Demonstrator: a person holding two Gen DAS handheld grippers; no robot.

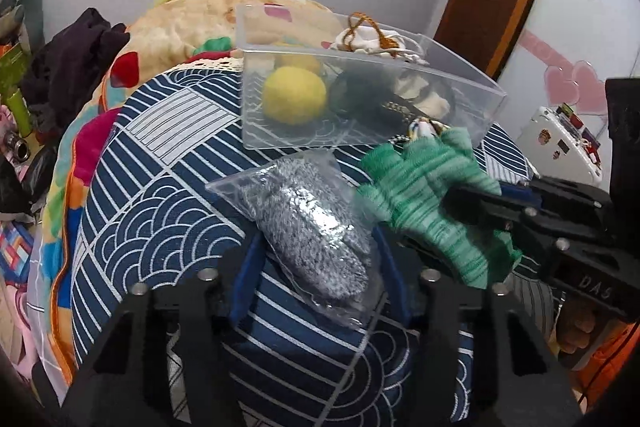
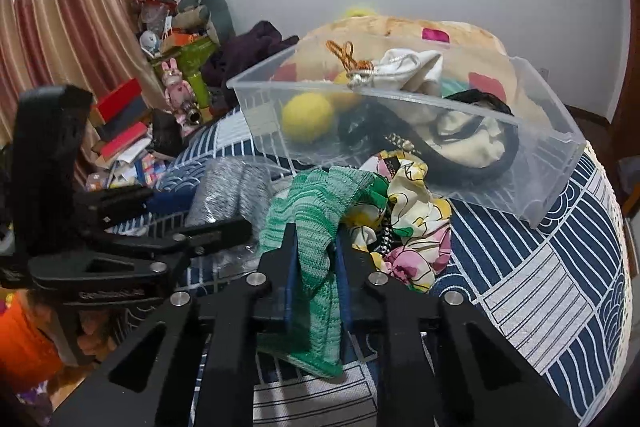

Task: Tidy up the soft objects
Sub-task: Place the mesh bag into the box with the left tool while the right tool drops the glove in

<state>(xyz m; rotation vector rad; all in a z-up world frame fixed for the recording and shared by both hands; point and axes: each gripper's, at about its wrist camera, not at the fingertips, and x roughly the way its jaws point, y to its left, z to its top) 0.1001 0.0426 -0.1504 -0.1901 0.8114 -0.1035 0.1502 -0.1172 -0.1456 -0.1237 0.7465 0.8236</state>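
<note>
The bedspread [image 1: 160, 163] was the largest surface: navy cloth printed with white wave arcs and stripe blocks, domed over the mattress and falling away at its left and far edges. Beyond it lay a tan plush blanket [image 1: 180, 23] with coloured patches.

A clear plastic bin [image 1: 460, 67], rectangular with thin glossy walls, sat on the far part of the spread. Inside: two fuzzy yellow balls [image 1: 294, 95], a black corded item, and a cream drawstring pouch [image 2: 408, 67] with an orange braided cord over the rim.

Near the bin's front wall, a grey speckled knit piece in a crinkled transparent bag [image 1: 308, 215] lay flat between the fingers of the left gripper [image 1: 316, 267]; the blue-padded jaws stood spread on either side, apparently not pressing it.

The green striped knit cloth [image 2: 316, 227], ribbed and limp, was pinched between the blue pads of the right gripper [image 2: 316, 259], its free end draped toward the bin. Just right of it a floral satin scrunchie [image 2: 412, 223] lay against the bin's front wall.

Bare spread remained right of the bin and in front of both grippers.

Legible writing: "DAS" on the right gripper body in the left wrist view.
</note>
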